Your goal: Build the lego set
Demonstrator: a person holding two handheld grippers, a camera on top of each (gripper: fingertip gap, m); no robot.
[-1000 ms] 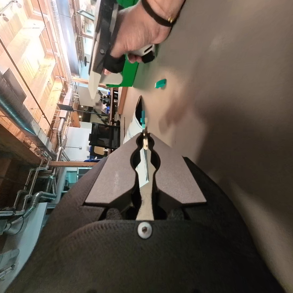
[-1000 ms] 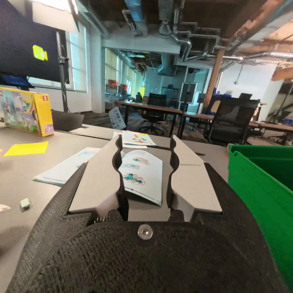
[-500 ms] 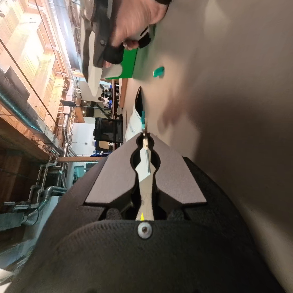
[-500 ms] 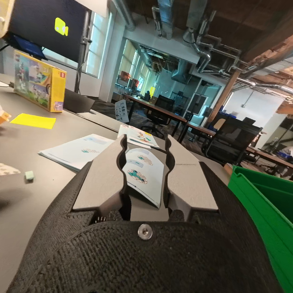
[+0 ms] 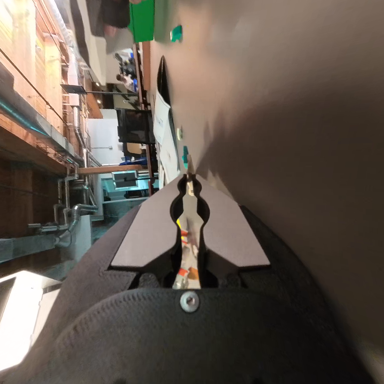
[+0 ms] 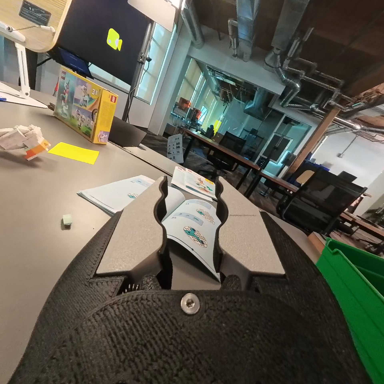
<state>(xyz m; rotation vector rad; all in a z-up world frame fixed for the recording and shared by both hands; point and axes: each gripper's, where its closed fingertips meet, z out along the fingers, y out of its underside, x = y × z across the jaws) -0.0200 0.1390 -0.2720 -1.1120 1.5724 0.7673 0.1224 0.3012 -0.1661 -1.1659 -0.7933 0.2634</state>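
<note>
Left wrist view: the left claw (image 5: 190, 182) pinches a thin flat cream-and-teal lego plate assembly (image 5: 188, 164) edge-on; the small teal brick (image 5: 176, 34) at 12 o'clock has slid farther toward the frame's top edge than a second ago. Right wrist view: the right claw (image 6: 191, 207) is spread and empty over the open pale-blue instruction booklet (image 6: 187, 224), now closer than before, so the step looks like fetching a piece, perhaps the pale-green brick (image 6: 67, 219) on the grey bench (image 6: 41, 207) at 9 o'clock.
</note>
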